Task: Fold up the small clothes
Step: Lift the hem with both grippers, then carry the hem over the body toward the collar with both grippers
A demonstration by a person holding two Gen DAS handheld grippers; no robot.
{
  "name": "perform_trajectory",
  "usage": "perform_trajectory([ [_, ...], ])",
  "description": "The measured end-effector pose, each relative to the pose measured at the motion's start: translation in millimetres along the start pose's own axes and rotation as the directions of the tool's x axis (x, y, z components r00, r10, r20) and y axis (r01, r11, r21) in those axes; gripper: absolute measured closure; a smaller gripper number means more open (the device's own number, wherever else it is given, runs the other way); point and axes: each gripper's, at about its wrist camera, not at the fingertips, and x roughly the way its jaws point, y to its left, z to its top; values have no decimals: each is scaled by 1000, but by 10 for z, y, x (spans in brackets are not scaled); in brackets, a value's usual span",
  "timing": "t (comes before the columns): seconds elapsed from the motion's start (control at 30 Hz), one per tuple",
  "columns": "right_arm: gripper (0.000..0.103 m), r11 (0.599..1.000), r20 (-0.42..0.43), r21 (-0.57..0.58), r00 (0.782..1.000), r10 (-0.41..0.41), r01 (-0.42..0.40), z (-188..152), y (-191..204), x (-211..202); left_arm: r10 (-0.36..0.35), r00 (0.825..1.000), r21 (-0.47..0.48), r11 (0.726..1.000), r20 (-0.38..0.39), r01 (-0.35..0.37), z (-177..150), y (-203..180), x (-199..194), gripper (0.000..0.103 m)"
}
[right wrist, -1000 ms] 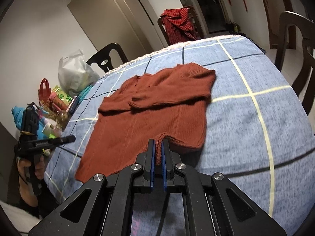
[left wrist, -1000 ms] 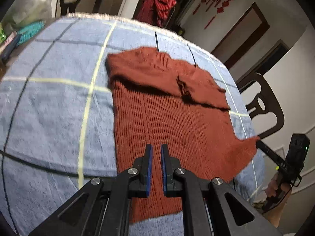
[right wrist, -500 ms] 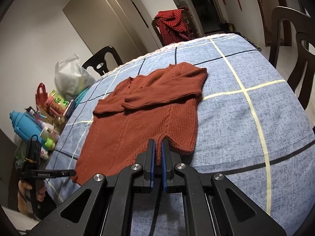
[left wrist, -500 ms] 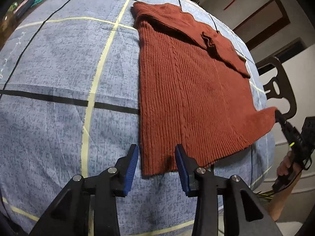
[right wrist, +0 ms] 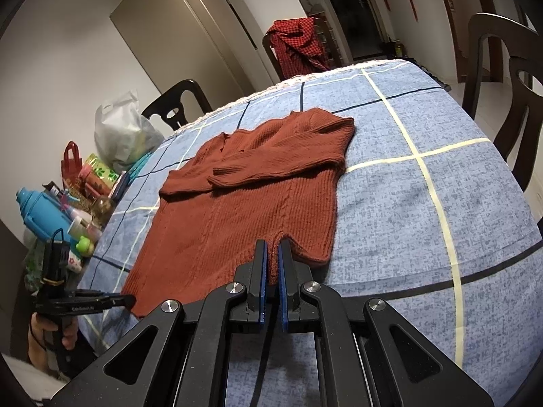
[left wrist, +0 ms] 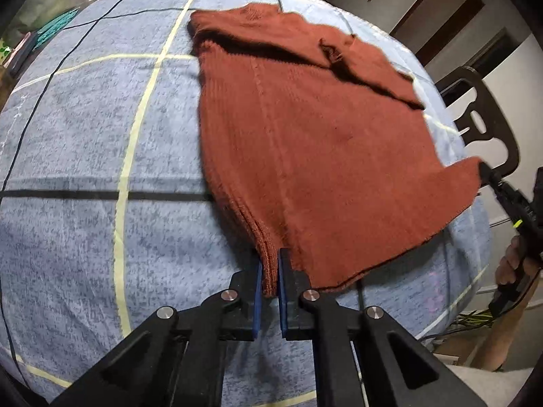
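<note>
A rust-red knitted sweater [left wrist: 312,142] lies on the blue checked tablecloth [left wrist: 85,142], sleeves folded across its chest. It also shows in the right wrist view [right wrist: 244,200]. My left gripper [left wrist: 269,271] is shut on the sweater's near hem corner, which bunches between the blue pads. My right gripper [right wrist: 270,261] is shut on the hem near the other corner. The right gripper also shows at the far edge of the left wrist view [left wrist: 488,174], touching that hem corner. The left gripper shows in the right wrist view [right wrist: 130,300] at its corner.
Dark chairs stand around the table [right wrist: 499,78] [left wrist: 482,125]. A red checked cloth [right wrist: 298,44] hangs on a far chair. Bottles, a blue flask [right wrist: 40,213], bags and a white plastic bag [right wrist: 122,132] crowd the table's left end.
My left gripper, open half a second ago in front of the hem, has closed on the sweater's near corner. The right gripper has stayed shut on the hem.
</note>
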Motion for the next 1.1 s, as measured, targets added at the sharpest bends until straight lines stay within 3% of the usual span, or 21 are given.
perform_trajectory([
  [0.13,97,1000,11,6,1000,11,-11,34,-10,-27,-62,996,-6,998,62,62,167,-13,-123,94],
  [0.57,97,1000,61,-13,998,14,-14,326,26,-21,-141,970,-4,989,198,145,609,28,-355,94],
  [0.8,97,1000,62,-1,998,20,-20,627,-18,162,-156,950,9,987,271,159,909,20,-385,94],
  [1.1,97,1000,56,-12,998,0,0,928,-44,367,-155,938,6,987,310,161,1317,19,-308,94],
])
